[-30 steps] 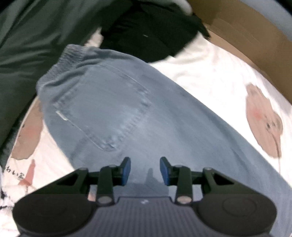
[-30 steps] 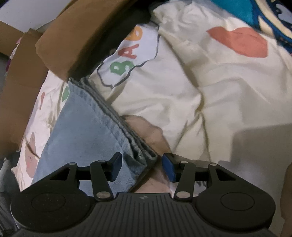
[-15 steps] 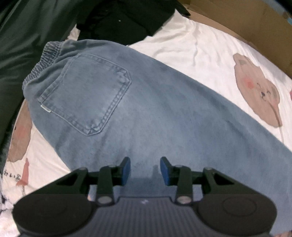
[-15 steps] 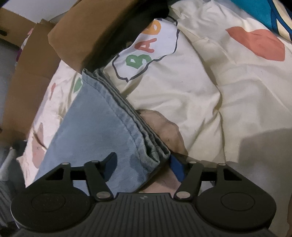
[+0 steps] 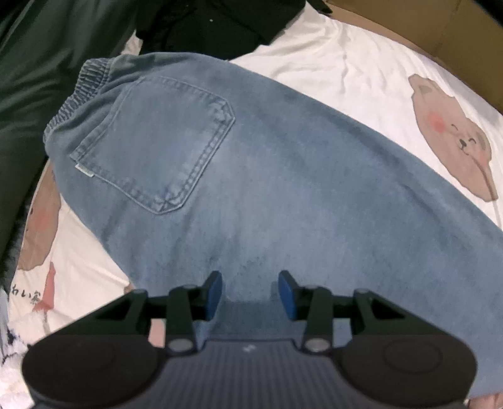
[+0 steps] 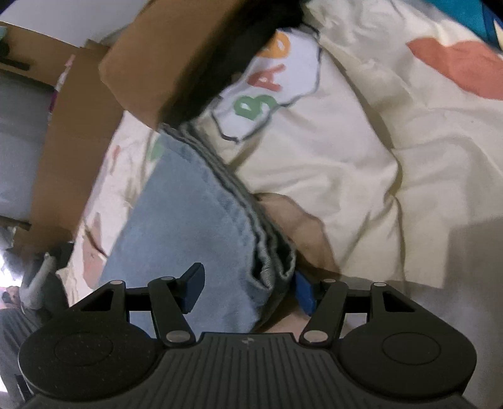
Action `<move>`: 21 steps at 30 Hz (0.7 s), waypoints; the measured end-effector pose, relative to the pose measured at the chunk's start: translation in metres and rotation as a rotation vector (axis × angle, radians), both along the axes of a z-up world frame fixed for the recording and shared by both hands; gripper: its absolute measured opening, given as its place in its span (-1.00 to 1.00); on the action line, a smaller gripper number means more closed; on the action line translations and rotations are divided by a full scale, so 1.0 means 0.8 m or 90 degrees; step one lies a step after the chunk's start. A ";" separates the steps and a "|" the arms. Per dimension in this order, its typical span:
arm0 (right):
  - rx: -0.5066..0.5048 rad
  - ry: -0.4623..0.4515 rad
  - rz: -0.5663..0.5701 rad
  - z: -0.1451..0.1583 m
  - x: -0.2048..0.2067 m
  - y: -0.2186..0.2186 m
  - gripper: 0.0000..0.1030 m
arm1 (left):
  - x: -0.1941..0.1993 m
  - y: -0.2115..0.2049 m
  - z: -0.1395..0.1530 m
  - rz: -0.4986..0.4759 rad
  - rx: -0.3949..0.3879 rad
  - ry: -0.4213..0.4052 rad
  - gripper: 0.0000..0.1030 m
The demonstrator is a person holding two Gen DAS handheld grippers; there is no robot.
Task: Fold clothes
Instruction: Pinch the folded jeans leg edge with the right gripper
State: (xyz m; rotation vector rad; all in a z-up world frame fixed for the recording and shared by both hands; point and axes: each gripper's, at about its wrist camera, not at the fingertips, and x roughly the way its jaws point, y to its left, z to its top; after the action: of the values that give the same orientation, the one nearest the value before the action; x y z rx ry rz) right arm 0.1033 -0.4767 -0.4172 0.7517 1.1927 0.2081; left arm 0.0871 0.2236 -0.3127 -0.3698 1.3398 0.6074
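Left wrist view first: a pair of light blue denim jeans [image 5: 267, 176] lies stretched flat across a white bedsheet printed with brown cartoon bears [image 5: 361, 85], the elastic waistband at upper left and the stitched back pocket [image 5: 157, 141] facing up. The left gripper [image 5: 250, 294] hangs over the denim pointing steeply down, its blue-padded jaws standing apart with only flat cloth showing in the gap, nothing pinched. Behind the waistband sits a heap of black clothing [image 5: 220, 22], a dark green garment [image 5: 37, 78] fills the left side, and a brown cardboard edge [image 5: 440, 34] runs along the upper right.

Over to the right wrist view: here is the hem end of the same jeans [image 6: 188, 226], the layered edges stacked in a ridge on a cream sheet printed with coloured letters and a red shape [image 6: 361, 157]. The right gripper [image 6: 248, 291] straddles that stacked hem, jaws wide apart and having just been opening; the left blue pad [image 6: 191, 288] stands clear over the cloth while the right one sits just beside the folded edge, partly hidden behind it, so no clamp. A brown cardboard box [image 6: 151, 72] looms at upper left, blurred.
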 end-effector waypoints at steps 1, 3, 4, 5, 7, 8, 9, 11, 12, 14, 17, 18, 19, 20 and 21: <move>0.002 0.006 0.003 -0.004 0.002 -0.001 0.23 | 0.001 0.000 0.000 -0.002 0.001 0.001 -0.17; 0.010 0.008 0.012 -0.009 0.004 -0.003 0.24 | 0.001 0.001 0.001 -0.003 0.002 0.000 -0.17; 0.013 0.006 0.016 -0.009 0.005 -0.003 0.24 | 0.001 0.001 0.001 -0.003 0.003 0.000 -0.17; 0.020 0.002 0.020 -0.008 0.006 -0.004 0.22 | 0.000 0.001 0.000 -0.002 0.004 0.001 -0.17; 0.034 -0.007 0.029 -0.006 0.008 -0.005 0.21 | 0.000 0.000 -0.001 -0.003 0.005 0.002 -0.17; 0.042 -0.013 0.034 -0.004 0.009 -0.005 0.22 | 0.000 0.000 -0.001 -0.004 0.005 0.003 -0.17; 0.052 -0.020 0.040 -0.001 0.009 -0.005 0.22 | 0.001 -0.001 -0.001 -0.006 0.005 0.003 -0.17; 0.068 -0.027 0.047 0.000 0.011 -0.006 0.22 | 0.002 -0.002 -0.001 -0.012 0.005 0.004 -0.17; 0.071 -0.027 0.049 0.000 0.013 -0.007 0.22 | 0.003 -0.002 -0.002 -0.014 0.004 0.005 -0.16; 0.063 -0.020 0.050 -0.005 0.020 -0.009 0.22 | 0.002 -0.001 -0.005 -0.014 0.002 0.006 -0.16; 0.056 -0.014 0.051 -0.012 0.031 -0.011 0.21 | 0.002 0.001 -0.011 -0.011 0.000 0.010 -0.16; 0.056 -0.014 0.051 -0.014 0.034 -0.012 0.21 | 0.001 0.002 -0.014 -0.010 -0.001 0.013 -0.16; 0.058 -0.013 0.052 -0.015 0.038 -0.012 0.21 | 0.001 0.002 -0.017 -0.008 -0.002 0.016 -0.16; 0.062 -0.010 0.054 -0.017 0.043 -0.012 0.21 | 0.001 0.003 -0.019 -0.007 -0.002 0.018 -0.16; 0.066 -0.008 0.058 -0.018 0.046 -0.012 0.21 | 0.001 0.004 -0.022 -0.006 -0.003 0.021 -0.16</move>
State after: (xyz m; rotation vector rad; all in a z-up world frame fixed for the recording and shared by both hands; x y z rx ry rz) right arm 0.1397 -0.4864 -0.4317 0.7858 1.2115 0.3516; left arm 0.0877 0.2266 -0.3302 -0.3590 1.3733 0.6051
